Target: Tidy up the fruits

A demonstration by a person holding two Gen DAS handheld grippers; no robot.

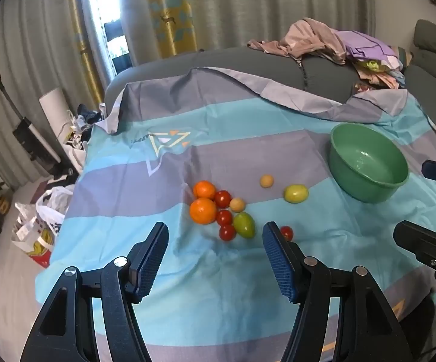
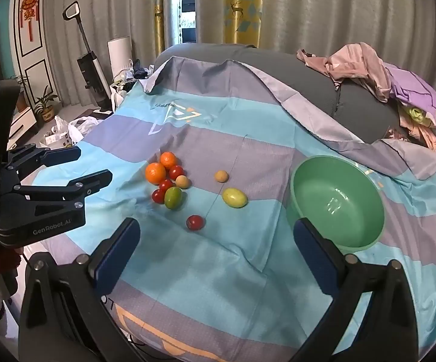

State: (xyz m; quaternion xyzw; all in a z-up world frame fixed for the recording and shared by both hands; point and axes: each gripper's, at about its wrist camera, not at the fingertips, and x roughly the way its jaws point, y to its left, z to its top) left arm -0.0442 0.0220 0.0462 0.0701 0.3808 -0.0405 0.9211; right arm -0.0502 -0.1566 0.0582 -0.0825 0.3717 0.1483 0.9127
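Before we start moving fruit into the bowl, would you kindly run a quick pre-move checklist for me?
1. Left claw open, nothing in it: ok.
2. Right claw open, nothing in it: ok.
3. Bowl upright and empty: ok.
4. All fruit on the cloth, none in the bowl yet: ok.
5. Lone tomato and lemon free-standing, easy first picks: ok.
6. Oranges packed against neighbours, room for claw fingers: not ok.
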